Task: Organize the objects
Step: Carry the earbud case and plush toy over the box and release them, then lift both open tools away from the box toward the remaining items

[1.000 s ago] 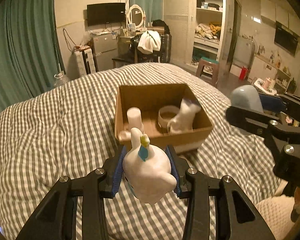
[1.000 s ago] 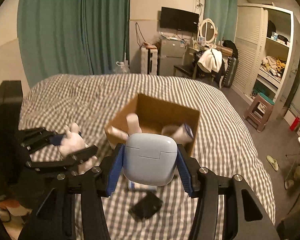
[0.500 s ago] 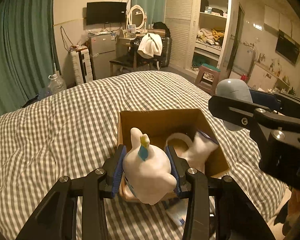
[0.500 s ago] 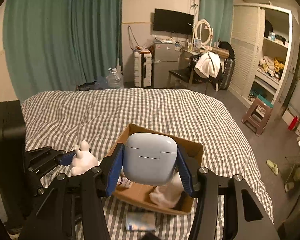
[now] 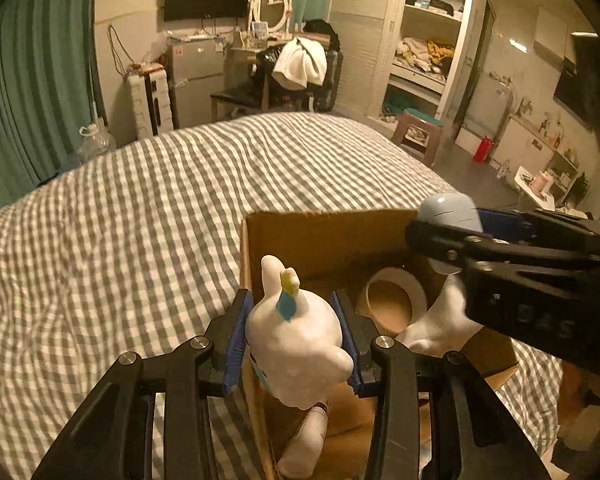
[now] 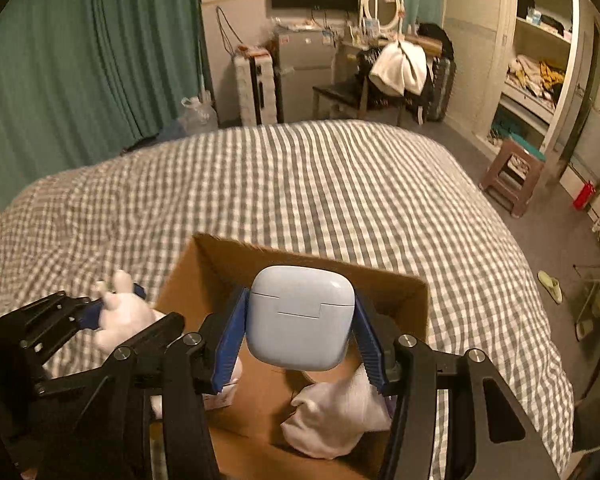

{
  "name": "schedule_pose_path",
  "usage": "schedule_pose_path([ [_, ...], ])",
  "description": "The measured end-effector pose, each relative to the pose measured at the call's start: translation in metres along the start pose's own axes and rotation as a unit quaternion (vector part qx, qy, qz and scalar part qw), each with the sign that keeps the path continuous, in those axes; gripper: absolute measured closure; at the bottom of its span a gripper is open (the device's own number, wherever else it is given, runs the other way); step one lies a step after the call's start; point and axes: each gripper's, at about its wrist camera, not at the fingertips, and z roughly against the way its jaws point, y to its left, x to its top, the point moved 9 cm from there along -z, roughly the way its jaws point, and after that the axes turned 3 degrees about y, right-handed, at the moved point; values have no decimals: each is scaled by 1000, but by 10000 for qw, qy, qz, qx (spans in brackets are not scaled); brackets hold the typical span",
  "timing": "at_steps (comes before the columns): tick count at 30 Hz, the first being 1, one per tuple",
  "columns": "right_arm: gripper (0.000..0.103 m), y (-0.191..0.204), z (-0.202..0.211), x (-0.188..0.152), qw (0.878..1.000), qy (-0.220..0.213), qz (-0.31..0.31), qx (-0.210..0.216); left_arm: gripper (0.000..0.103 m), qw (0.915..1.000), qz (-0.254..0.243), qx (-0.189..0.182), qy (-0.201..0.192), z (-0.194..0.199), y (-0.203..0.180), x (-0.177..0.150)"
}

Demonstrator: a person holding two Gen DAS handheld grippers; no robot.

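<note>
I am holding both tongs over the open cardboard box [image 6: 396, 296] near the foot edge of the checked bed [image 6: 300, 184], and the drop lies straight below: the right tongs [image 6: 300, 320], closed part-way on a smooth, rounded pale-blue earbud case [image 6: 300, 316], are hanging over the box's middle. The left tongs [image 5: 296, 332], pinching a glossy white rabbit figurine [image 5: 296, 332] (ears pointing away from me), are sitting over the box's left wall. Inside are lying a tape ring [image 5: 396, 296], a soft white sock [image 6: 336, 416] and a tube [image 5: 304, 448].

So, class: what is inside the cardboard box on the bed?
Inside the cardboard box: a tape roll, a white sock and a small bottle. The held toy and case cover the rest.
</note>
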Motion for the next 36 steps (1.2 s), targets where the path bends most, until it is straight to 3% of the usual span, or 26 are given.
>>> schedule_pose_path([
  [7,52,-16,-26,-13,9996,223,-161,-48,62,9993,-253,-59,-263,-11,-14,7],
  [12,52,-25,-22,-9,9993,149,-323,-73,61,9995,-180,-212,-122,-27,-15,19],
  [13,50,-28,-21,-8,9992,160,-359,-51,60,9995,-176,-234,-97,-28,-14,19],
  [14,41,-30,-19,-6,9991,160,-395,1,59,9995,-189,-249,-93,-26,-15,17],
  [16,32,-34,-13,-1,9984,72,-549,75,42,9993,-242,-245,-131,-22,-15,19],
  [18,32,-36,-5,2,9982,-16,-599,96,24,9993,-247,-196,-219,-15,-14,20],
  [19,32,-37,1,4,9981,-59,-606,92,18,9992,-234,-182,-267,-11,-13,21],
  [26,31,-39,50,8,9975,-354,-616,-39,17,9981,-443,53,-432,30,-19,19],
  [28,31,-42,71,6,9966,-466,-670,-98,7,9975,-465,132,-506,44,-18,19],
  [32,31,-43,112,4,9954,-655,-691,-138,5,9963,-487,213,-678,79,-21,14],
  [36,23,-37,160,-4,9933,-924,-622,-307,4,9953,-452,257,-822,114,-22,11],
])
